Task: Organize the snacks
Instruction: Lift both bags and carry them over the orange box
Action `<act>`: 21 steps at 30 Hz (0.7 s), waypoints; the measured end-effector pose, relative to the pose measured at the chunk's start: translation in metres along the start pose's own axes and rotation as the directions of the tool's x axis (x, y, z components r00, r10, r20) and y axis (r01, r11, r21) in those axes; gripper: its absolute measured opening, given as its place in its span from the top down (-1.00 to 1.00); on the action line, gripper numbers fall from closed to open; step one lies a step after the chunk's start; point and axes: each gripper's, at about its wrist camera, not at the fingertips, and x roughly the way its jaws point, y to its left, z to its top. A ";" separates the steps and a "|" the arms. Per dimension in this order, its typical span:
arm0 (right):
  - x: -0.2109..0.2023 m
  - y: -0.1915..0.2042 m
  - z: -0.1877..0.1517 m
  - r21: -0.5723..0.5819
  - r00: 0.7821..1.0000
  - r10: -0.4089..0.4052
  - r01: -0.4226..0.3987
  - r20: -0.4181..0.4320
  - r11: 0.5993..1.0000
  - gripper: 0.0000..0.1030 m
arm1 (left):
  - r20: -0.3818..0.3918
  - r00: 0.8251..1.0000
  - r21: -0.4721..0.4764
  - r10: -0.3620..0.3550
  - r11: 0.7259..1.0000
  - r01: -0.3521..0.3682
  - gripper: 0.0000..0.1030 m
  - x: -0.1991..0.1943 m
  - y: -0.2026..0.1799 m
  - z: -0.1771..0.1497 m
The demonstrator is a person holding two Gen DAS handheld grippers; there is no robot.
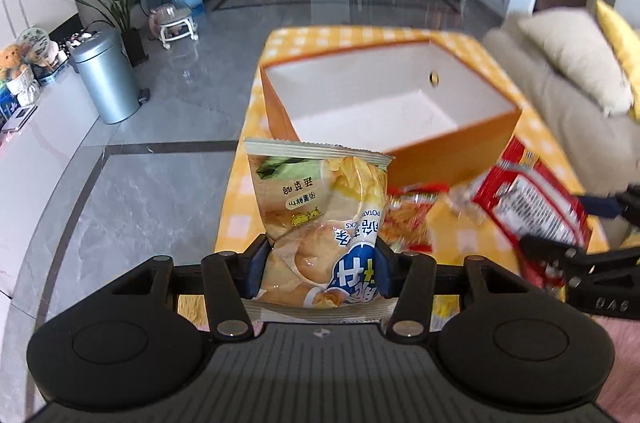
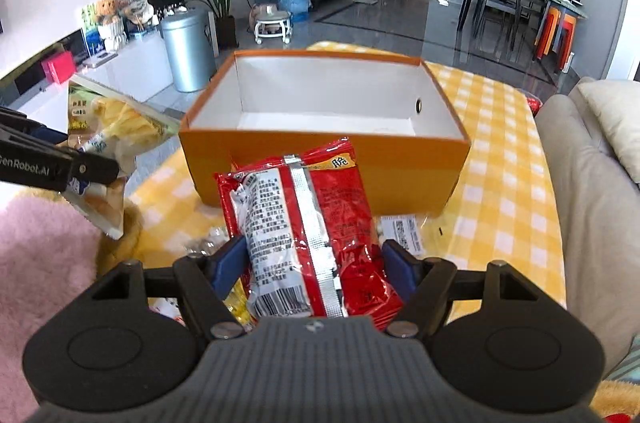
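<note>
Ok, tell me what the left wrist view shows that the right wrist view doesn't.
Left wrist only: the printed front of the yellow chip bag shut in the left gripper, and an orange-red snack packet lying on the checked tablecloth.

Right wrist only: the back seam and barcode of the red snack bag in the right gripper.

Both: the open orange box, with nothing visible inside it, and both bags.

In the left wrist view, the red packet [image 1: 532, 199] is smeared by motion blur and its print cannot be read. The snacks [image 1: 408, 219] lying behind the yellow chip bag [image 1: 320, 219] are partly hidden. In the right wrist view, the small packets [image 2: 236, 299] beneath the red packet [image 2: 304, 235] are mostly covered, and the chip bag [image 2: 108, 139] is partly hidden by the left gripper [image 2: 92, 171].
</note>
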 end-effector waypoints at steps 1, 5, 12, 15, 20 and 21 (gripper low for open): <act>-0.002 0.000 0.002 0.002 1.000 0.004 -0.004 0.000 1.000 -0.38 | 0.009 1.000 -0.009 -0.010 1.000 0.010 -0.13 -0.002 0.001 0.003; -0.013 0.001 0.015 0.015 0.999 0.023 -0.023 0.027 1.000 -0.38 | 0.043 0.998 -0.013 -0.039 0.999 0.039 -0.13 -0.006 0.005 0.016; -0.019 -0.007 0.055 0.026 0.996 0.041 -0.043 0.085 0.999 -0.38 | 0.095 0.991 -0.009 -0.094 0.995 0.095 -0.13 -0.004 0.006 0.047; -0.011 -0.016 0.079 0.035 0.994 0.036 -0.040 0.101 0.999 -0.38 | 0.116 0.986 -0.008 -0.118 0.993 0.120 -0.13 0.001 0.008 0.064; 0.009 -0.034 0.118 0.095 0.996 0.044 -0.052 0.084 0.994 -0.38 | 0.100 0.980 -0.005 -0.169 0.985 0.171 -0.13 0.021 0.013 0.094; 0.015 -0.038 0.125 0.110 0.996 0.050 -0.058 0.075 0.992 -0.38 | 0.089 0.980 -0.002 -0.177 0.984 0.178 -0.13 0.026 0.013 0.099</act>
